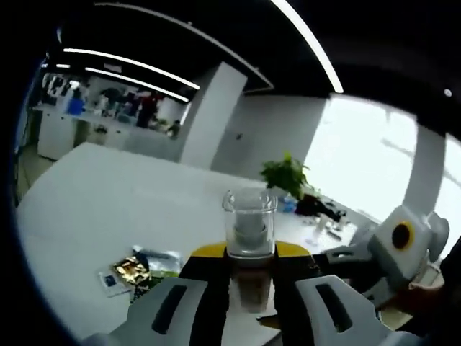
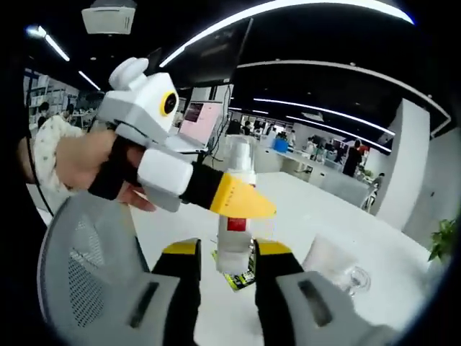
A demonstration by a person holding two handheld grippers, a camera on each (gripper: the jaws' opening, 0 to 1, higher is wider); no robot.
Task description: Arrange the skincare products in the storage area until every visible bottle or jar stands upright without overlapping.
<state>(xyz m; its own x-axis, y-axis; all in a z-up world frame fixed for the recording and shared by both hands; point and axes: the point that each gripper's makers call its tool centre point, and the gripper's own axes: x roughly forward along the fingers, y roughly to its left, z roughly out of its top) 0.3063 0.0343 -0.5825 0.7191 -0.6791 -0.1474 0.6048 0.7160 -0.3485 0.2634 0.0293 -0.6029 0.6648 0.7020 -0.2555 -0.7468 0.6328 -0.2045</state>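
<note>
- Clear glass: in the left gripper view, we see our left gripper (image 1: 250,277) with its jaws closed on a jar (image 1: 249,231), held upright above the white bench (image 1: 108,209); packets (image 1: 137,268) lie below.
- In the right gripper view, our right gripper (image 2: 227,263) clamps a white bottle (image 2: 235,216) upright, and a hand (image 2: 86,162) holds the left gripper just before it.

In the left gripper view a clear jar (image 1: 249,229) stands between the jaws above a white table (image 1: 94,209); packets (image 1: 135,269) lie on the table to its left; a potted plant (image 1: 287,175) stands behind it; in the right gripper view a spray bottle (image 2: 236,209) sits between the jaws, with a mesh chair (image 2: 90,277) to its left and a jar (image 2: 333,266) on the table to its right.
</note>
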